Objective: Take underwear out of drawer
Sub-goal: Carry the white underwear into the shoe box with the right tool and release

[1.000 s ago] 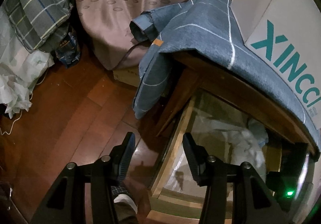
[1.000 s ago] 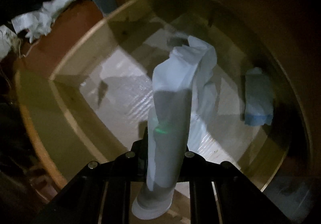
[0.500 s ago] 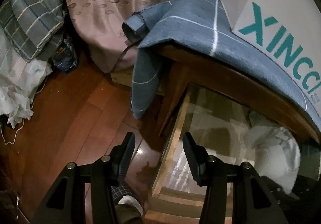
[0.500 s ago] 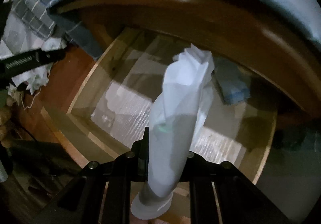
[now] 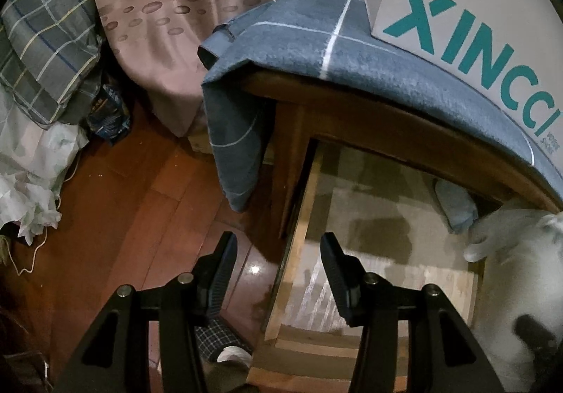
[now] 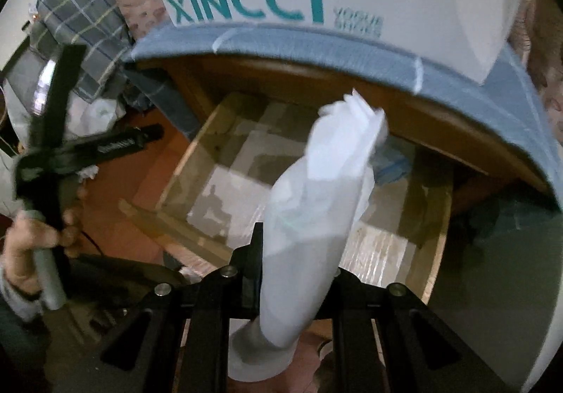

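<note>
The right gripper (image 6: 295,252) squeezes tight on the white underwear (image 6: 316,203) and holds it up above the open drawer (image 6: 432,245). A blue folded cloth (image 5: 455,208) lies inside the drawer, at its back. The left gripper (image 5: 278,252) hangs over the drawer's left edge, jaws apart, holding nothing.

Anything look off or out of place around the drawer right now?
Nothing damaged or spilled. The blue checked cloth hangs askew off the cabinet top, one corner drooping beside the open drawer. One blue folded item remains at the drawer's back. The right gripper grips the white underwear.
</note>
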A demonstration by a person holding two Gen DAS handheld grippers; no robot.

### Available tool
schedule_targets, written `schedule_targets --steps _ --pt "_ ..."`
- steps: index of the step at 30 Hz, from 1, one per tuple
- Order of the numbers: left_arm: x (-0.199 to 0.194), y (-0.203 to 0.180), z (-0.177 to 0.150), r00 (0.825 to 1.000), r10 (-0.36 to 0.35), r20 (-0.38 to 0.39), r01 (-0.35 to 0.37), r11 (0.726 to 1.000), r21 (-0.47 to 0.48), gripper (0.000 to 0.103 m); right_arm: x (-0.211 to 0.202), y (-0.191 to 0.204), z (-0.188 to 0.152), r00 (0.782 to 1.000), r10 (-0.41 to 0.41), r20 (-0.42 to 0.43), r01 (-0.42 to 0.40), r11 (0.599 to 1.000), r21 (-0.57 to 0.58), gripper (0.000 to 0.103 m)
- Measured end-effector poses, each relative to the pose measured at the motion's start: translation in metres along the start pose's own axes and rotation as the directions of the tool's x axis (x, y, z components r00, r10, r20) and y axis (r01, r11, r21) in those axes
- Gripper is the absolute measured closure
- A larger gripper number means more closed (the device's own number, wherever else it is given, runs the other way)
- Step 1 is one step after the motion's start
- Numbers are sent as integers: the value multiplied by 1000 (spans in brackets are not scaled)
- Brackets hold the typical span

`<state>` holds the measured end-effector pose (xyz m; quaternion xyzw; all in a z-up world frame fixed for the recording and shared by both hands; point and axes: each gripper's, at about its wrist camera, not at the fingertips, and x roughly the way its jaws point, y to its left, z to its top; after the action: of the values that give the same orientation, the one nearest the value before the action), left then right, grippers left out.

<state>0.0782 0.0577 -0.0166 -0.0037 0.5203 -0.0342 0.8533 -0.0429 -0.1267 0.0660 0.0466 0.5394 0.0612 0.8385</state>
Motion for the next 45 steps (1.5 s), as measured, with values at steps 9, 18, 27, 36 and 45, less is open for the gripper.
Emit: schedule_targets --steps 9,18,27,36,45 --pt "-2 -4 -1 1000 -1 4 1 1000 22 53 -55 15 8 996 -19 85 21 999 -30 89" --pt "-3 -9 -1 1000 8 12 -9 999 46 53 -110 24 29 982 -51 182 62 997 -54 89" --pt "-6 -15 -2 1000 11 28 -13 997 82 53 -176 20 87 939 -96 331 126 990 -69 89" --pt "-7 -19 -3 999 6 32 -10 995 103 53 -195 10 161 905 -155 397 194 979 -60 89" --pt "-6 -19 -3 1000 -1 24 -1 994 106 53 -182 3 219 894 -191 406 229 972 -47 89"
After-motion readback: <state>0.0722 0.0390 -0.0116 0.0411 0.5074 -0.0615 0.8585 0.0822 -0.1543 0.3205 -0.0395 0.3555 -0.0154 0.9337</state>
